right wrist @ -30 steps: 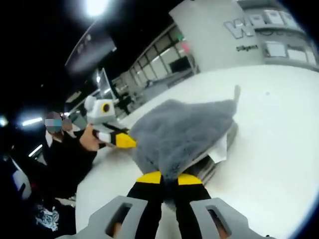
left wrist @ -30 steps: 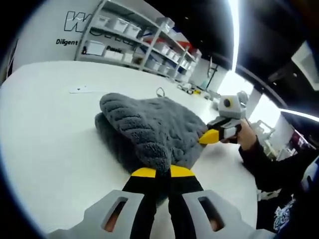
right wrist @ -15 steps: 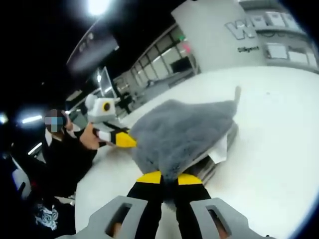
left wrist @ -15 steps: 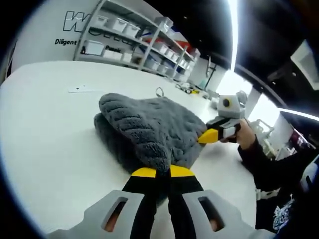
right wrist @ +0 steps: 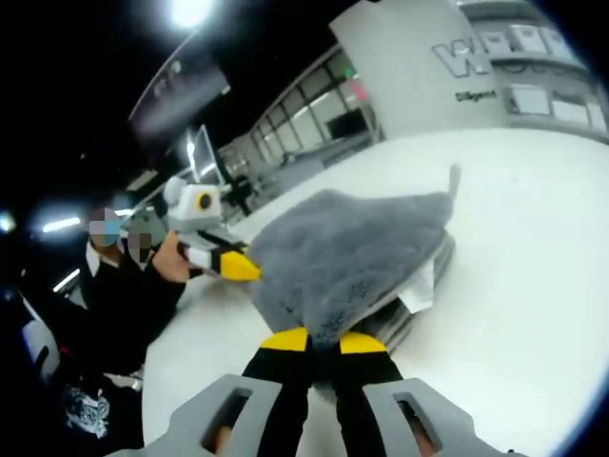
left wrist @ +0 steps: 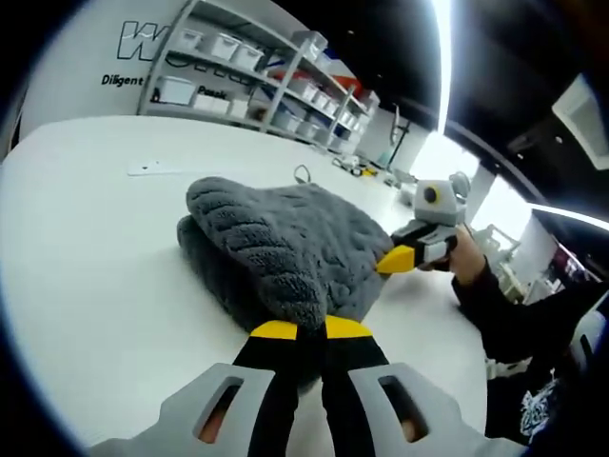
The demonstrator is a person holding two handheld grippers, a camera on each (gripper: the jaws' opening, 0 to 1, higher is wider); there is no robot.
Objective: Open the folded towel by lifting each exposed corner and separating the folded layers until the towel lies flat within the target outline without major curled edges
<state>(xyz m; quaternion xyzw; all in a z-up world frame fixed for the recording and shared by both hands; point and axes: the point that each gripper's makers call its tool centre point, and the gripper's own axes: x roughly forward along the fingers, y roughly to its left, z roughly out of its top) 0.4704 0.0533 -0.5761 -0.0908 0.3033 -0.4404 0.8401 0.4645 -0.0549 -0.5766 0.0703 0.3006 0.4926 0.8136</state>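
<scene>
The left gripper (left wrist: 310, 330) pinches one corner of the grey towel (left wrist: 285, 243), lifted off the white table (left wrist: 86, 238). The right gripper (right wrist: 324, 341) pinches another corner, the cloth draped just ahead of its fingers.

1 towel (left wrist: 285, 243), 2 tools, 1 table (left wrist: 86, 248).

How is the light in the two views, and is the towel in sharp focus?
Left gripper view: a ceiling light strip glares white, the table is evenly bright, and the towel shows crisp pile. Right gripper view: a round lamp blooms on a dark ceiling, the towel looks softer, and the fisheye curves the table edge.
</scene>
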